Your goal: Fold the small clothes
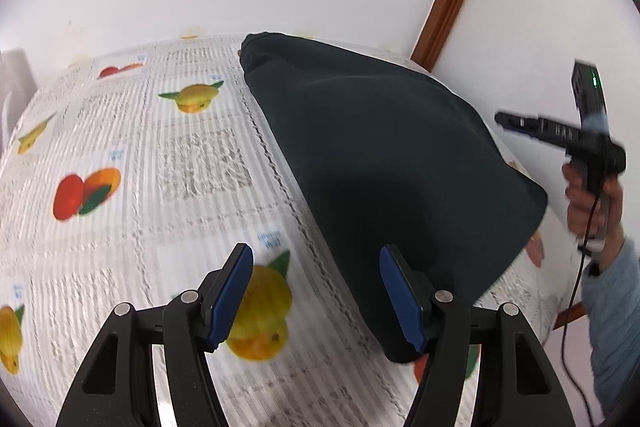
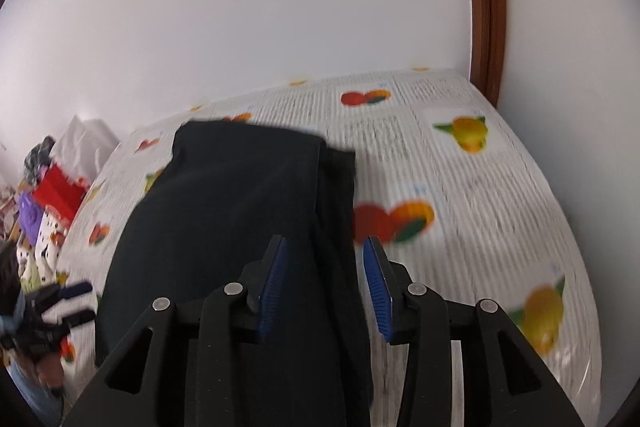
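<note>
The right tongs (image 2: 323, 287) hang over a dark cloth (image 2: 224, 219) with their blue pads apart. The cloth's right edge lies between the pads, and they do not press on it. The cloth is spread on the bench (image 2: 480, 187), which has a white cover with fruit pictures. The left tongs (image 2: 74, 301) are by the bench's left edge. Bright things are piled (image 2: 44, 203) past that edge.

White walls (image 2: 240, 27), brown wooden door frame (image 2: 486, 7), fruit-print tablecloth (image 1: 160, 187).
</note>
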Tool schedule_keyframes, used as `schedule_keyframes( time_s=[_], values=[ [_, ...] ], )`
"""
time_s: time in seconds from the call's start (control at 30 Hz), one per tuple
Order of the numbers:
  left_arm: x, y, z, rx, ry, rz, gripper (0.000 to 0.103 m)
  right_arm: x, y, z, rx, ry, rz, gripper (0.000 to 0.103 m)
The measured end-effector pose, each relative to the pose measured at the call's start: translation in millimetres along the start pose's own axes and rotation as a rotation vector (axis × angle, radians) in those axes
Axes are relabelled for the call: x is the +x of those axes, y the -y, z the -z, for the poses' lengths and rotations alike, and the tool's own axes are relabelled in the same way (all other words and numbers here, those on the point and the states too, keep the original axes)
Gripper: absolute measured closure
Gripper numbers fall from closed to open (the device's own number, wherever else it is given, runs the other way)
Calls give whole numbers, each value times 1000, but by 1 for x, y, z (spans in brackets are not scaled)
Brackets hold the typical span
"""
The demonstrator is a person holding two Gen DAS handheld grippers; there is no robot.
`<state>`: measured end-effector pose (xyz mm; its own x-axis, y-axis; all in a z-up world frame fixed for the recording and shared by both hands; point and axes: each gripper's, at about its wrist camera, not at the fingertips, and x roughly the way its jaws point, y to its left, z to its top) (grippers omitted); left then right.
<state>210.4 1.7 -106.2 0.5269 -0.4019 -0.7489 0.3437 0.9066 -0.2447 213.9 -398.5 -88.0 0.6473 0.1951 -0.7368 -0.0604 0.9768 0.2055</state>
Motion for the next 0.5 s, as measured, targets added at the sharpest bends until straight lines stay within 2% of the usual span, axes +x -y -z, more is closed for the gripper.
schedule_keyframes(
  time_s=[0.27, 0.5],
  values=[
    [-10, 14, 20, 3, -27, -2, 39, 8, 12, 42, 83, -43, -50, 66],
    [-11, 16, 26, -1, -44, -14, 39, -14, 5, 54, 68, 29, -50, 67]
  ],
)
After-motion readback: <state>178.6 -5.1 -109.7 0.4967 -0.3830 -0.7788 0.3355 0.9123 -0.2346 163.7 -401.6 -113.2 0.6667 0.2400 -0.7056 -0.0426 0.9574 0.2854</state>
